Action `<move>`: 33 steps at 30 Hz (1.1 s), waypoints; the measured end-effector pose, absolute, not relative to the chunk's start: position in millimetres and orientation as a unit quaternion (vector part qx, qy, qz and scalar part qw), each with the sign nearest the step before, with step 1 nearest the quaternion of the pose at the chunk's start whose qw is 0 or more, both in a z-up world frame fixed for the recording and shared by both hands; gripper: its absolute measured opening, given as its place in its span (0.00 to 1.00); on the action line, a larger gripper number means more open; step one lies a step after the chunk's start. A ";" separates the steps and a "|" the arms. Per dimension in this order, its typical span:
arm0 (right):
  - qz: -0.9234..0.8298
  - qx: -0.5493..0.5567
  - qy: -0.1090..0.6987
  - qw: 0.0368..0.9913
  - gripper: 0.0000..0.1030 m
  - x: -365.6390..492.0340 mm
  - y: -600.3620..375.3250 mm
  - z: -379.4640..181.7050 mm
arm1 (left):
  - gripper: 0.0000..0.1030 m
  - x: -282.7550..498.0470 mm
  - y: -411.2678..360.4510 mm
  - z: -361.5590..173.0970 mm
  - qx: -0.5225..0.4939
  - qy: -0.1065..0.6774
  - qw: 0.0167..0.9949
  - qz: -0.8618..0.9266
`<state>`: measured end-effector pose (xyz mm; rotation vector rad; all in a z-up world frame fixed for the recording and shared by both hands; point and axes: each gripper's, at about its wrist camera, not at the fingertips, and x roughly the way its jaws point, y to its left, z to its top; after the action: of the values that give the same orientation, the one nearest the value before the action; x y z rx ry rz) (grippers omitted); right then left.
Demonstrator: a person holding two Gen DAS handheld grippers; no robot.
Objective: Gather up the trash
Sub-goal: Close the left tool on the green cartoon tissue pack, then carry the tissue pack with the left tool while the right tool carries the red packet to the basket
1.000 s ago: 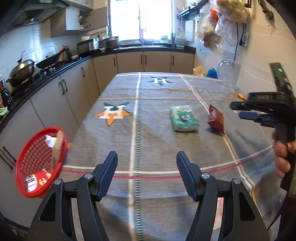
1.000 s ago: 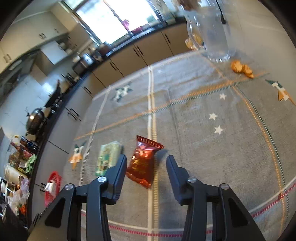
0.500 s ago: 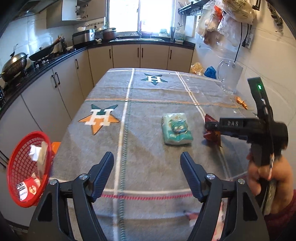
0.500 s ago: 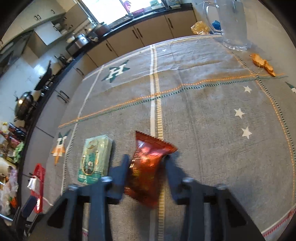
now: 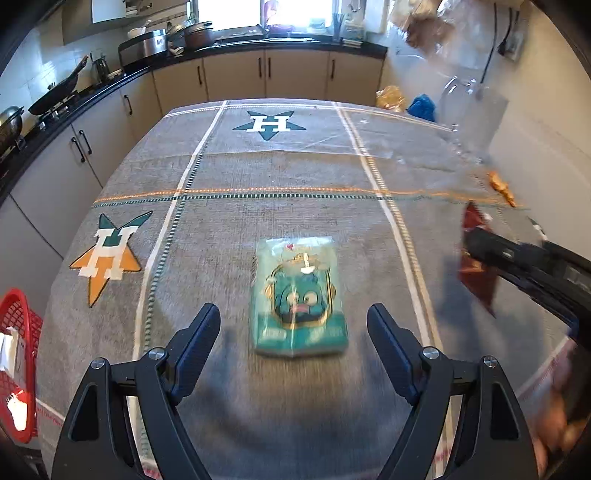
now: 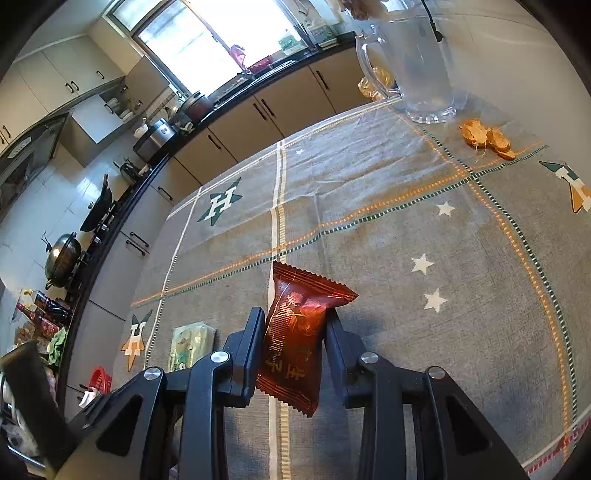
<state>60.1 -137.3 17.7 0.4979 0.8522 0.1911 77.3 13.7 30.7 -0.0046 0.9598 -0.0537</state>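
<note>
Bright window [image 5: 266, 11] above beige cabinets [image 5: 266, 75], grey tablecloth [image 5: 280, 218].

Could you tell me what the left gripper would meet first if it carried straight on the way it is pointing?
Most likely the teal packet: it lies on the tablecloth just ahead of the open left gripper, centred between its fingers. Depth is uncertain, so it might touch the cloth first.

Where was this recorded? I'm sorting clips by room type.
A home kitchen, most likely: cabinets under a dark countertop run along two walls, a wok sits on the stove, and a cloth-covered table stands in the middle.
</note>
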 end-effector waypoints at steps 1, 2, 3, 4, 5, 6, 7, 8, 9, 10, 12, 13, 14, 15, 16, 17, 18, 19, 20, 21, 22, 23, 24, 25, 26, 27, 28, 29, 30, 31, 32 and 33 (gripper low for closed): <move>0.094 0.239 0.406 0.877 0.34 58.8 -136.6 19.2 | 0.78 80.7 13.4 28.1 -0.003 0.462 0.886 -0.023; 0.095 0.237 0.405 0.878 0.34 59.6 -134.9 20.9 | 0.78 83.1 13.3 26.6 -0.003 0.463 0.886 -0.020; 0.096 0.236 0.403 0.879 0.34 58.4 -134.7 21.6 | 0.76 84.6 13.6 25.0 -0.003 0.462 0.887 -0.017; 0.099 0.236 0.401 0.879 0.34 57.4 -134.3 22.9 | 0.72 85.5 14.4 23.5 -0.004 0.459 0.888 -0.015; 0.101 0.236 0.401 0.880 0.34 56.2 -135.2 23.4 | 0.60 86.4 14.9 21.4 -0.003 0.462 0.887 -0.014; 0.102 0.235 0.400 0.880 0.34 57.0 -133.3 23.9 | 0.50 87.2 16.2 18.8 -0.006 0.466 0.885 -0.017; 0.104 0.234 0.398 0.881 0.34 56.0 -132.3 25.0 | 0.49 86.2 18.3 17.0 -0.009 0.467 0.884 -0.019; 0.105 0.233 0.398 0.881 0.34 56.6 -132.2 25.2 | 0.49 84.5 19.0 17.6 -0.008 0.462 0.887 -0.019; 0.108 0.228 0.396 0.883 0.34 55.8 -130.0 26.2 | 0.48 82.6 19.3 17.8 -0.005 0.459 0.888 -0.017; 0.110 0.225 0.396 0.884 0.34 55.0 -128.3 26.5 | 0.47 80.0 20.2 17.9 -0.004 0.457 0.889 -0.017; 0.115 0.219 0.395 0.885 0.34 53.6 -124.5 27.0 | 0.44 72.5 23.7 19.4 -0.004 0.449 0.894 -0.018; 0.119 0.214 0.394 0.886 0.34 53.0 -121.6 27.5 | 0.43 67.4 26.3 21.4 -0.003 0.443 0.897 -0.016; 0.121 0.211 0.393 0.887 0.34 52.9 -119.5 27.5 | 0.41 63.1 29.1 23.2 -0.004 0.436 0.900 -0.013; 0.123 0.205 0.392 0.888 0.34 52.0 -116.4 27.9 | 0.40 59.4 32.1 24.9 -0.007 0.430 0.903 -0.011; 0.127 0.199 0.390 0.890 0.34 51.1 -113.0 28.2 | 0.40 55.1 36.3 27.2 -0.010 0.421 0.907 -0.008; 0.130 0.194 0.389 0.891 0.34 50.4 -110.3 27.8 | 0.40 51.3 40.1 29.1 -0.013 0.412 0.911 -0.002; 0.133 0.188 0.388 0.892 0.34 49.7 -106.3 28.2 | 0.40 47.7 44.5 31.3 -0.015 0.401 0.916 0.007; 0.138 0.180 0.386 0.894 0.34 48.3 -101.0 28.7 | 0.40 46.3 47.0 32.4 -0.014 0.394 0.919 0.013; 0.143 0.175 0.385 0.895 0.34 47.8 -97.9 28.8 | 0.40 45.1 49.2 34.3 -0.014 0.384 0.923 0.020; 0.150 0.169 0.383 0.896 0.34 46.4 -93.4 29.3 | 0.40 43.1 52.2 36.4 -0.016 0.374 0.927 0.026; 0.154 0.164 0.381 0.897 0.34 45.7 -90.5 29.6 | 0.40 42.0 54.7 38.6 -0.017 0.366 0.930 0.031; 0.157 0.158 0.379 0.898 0.34 44.9 -87.7 29.9 | 0.40 40.7 56.0 40.2 -0.018 0.360 0.932 0.033; 0.160 0.150 0.376 0.900 0.34 43.7 -84.1 30.6 | 0.40 39.4 57.4 41.9 -0.019 0.352 0.935 0.036; 0.162 0.145 0.373 0.902 0.34 42.8 -81.4 31.1 | 0.40 38.0 58.4 43.4 -0.019 0.346 0.937 0.039; 0.163 0.142 0.372 0.903 0.34 42.7 -79.6 31.4 | 0.40 37.3 59.2 44.7 -0.019 0.340 0.939 0.040; 0.164 0.138 0.372 0.903 0.34 42.4 -77.4 31.3 | 0.40 36.8 59.9 45.2 -0.020 0.338 0.940 0.040; 0.165 0.136 0.371 0.904 0.34 42.1 -75.8 31.1 | 0.40 35.6 59.8 45.6 -0.020 0.336 0.941 0.040; 0.168 0.133 0.372 0.903 0.34 42.0 -73.6 30.6 | 0.40 35.6 59.4 45.4 -0.019 0.335 0.941 0.039; 0.169 0.131 0.373 0.903 0.34 41.7 -72.2 30.4 | 0.40 35.9 58.8 45.1 -0.019 0.335 0.941 0.038; 0.170 0.128 0.373 0.903 0.34 41.3 -70.6 30.0 | 0.40 35.9 58.5 45.4 -0.020 0.335 0.941 0.036; 0.170 0.126 0.373 0.903 0.34 40.7 -69.6 29.9 | 0.40 35.1 58.1 46.0 -0.019 0.333 0.942 0.035; 0.171 0.125 0.373 0.903 0.34 40.7 -68.8 29.8 | 0.40 34.1 57.4 46.9 -0.018 0.330 0.943 0.036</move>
<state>40.7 -68.8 29.8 0.2583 0.7712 0.3539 34.1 57.4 46.9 -0.0366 0.6736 0.0732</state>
